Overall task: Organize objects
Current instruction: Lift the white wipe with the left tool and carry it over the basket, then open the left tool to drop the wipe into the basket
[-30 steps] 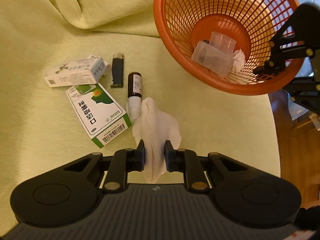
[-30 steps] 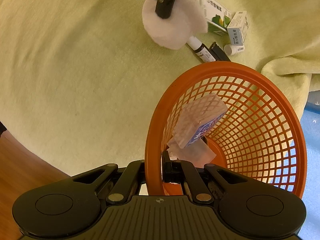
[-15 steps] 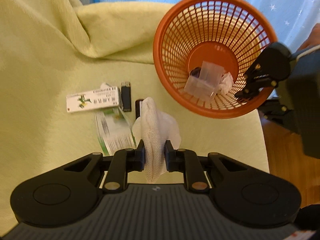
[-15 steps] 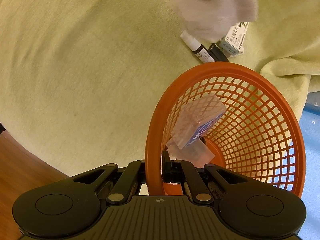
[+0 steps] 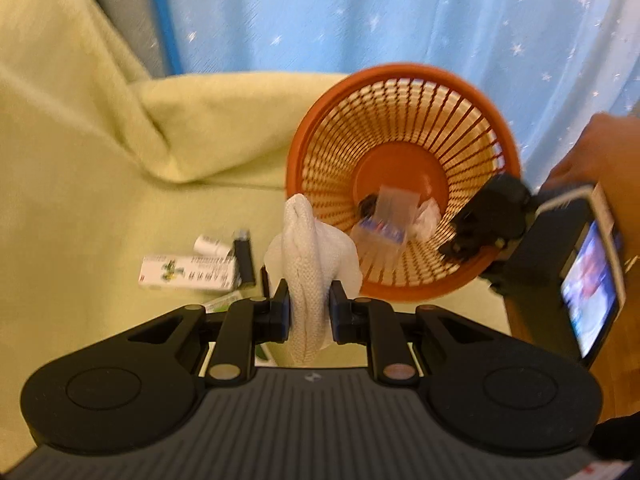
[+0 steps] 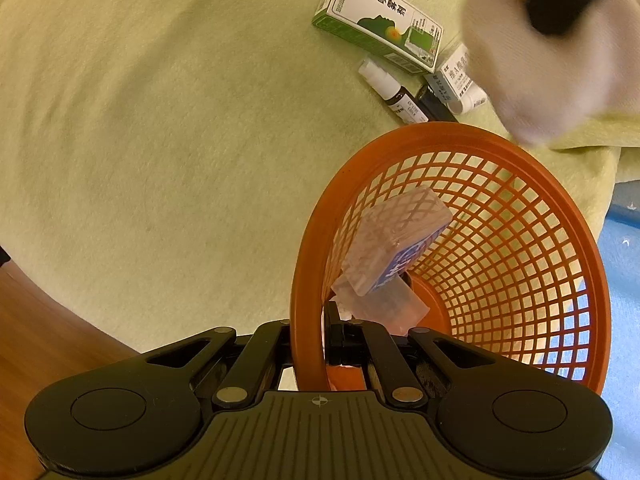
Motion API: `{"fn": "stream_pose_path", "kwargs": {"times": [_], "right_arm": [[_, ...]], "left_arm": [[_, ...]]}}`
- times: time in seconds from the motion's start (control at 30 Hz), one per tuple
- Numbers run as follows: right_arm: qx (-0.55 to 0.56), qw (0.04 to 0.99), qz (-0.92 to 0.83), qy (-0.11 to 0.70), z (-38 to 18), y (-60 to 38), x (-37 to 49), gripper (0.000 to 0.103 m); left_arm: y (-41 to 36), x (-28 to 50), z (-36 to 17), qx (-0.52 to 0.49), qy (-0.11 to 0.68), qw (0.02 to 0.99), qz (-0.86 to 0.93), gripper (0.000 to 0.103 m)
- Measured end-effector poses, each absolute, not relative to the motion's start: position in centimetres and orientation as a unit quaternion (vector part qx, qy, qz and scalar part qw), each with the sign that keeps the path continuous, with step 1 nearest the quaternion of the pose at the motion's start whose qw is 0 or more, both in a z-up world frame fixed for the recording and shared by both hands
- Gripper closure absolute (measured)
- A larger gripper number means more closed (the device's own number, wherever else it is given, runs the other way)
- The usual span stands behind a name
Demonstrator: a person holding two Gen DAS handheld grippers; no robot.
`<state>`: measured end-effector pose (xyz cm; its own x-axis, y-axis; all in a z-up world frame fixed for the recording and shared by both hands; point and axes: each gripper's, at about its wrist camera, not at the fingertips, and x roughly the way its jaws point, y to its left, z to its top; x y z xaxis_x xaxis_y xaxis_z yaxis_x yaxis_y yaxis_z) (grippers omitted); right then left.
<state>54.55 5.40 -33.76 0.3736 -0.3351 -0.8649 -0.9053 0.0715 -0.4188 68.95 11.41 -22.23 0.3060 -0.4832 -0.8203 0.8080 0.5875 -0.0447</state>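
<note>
The left claw (image 5: 308, 312) is clamped on a soft white knitted cloth (image 5: 310, 248), raised above the desk and near the left edge of the round orange mesh plastic basket (image 5: 404, 184). That cloth looks light and floppy: pinched at its bunched middle, with loose folds drooping either side that could snag the mesh. Over on the right, the right claw (image 6: 308, 340) grips the basket's near rim, the rim sandwiched between its closed fingers, tilting the basket's mouth toward the cloth. Inside sit a clear plastic box with a blue label (image 6: 394, 240) and some crumpled white bits I can't identify. On the pale green cloth-covered desk (image 6: 160, 140) remain a green-and-white carton (image 6: 380, 20), a small dark bottle with a white cap (image 6: 390, 90) and other small packs. The left view is motion-blurred, and in the right view the cloth is a white smear at the top corner, its lower end cut off.
</note>
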Motion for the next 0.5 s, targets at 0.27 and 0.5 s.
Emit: {"fn": "stream_pose_path", "kwargs": {"times": [0.27,0.5], "right_arm": [[-0.628,0.542,0.263,0.494,-33.8,5.2,54.5,0.103],[-0.627,0.543,0.262,0.494,-33.8,5.0,54.4,0.103]], "left_arm": [[8.6,69.6,-21.1,0.19,0.4,0.78,-0.442,0.088],[6.3,69.7,-20.8,0.194,0.388,0.773,-0.463,0.088]]}}
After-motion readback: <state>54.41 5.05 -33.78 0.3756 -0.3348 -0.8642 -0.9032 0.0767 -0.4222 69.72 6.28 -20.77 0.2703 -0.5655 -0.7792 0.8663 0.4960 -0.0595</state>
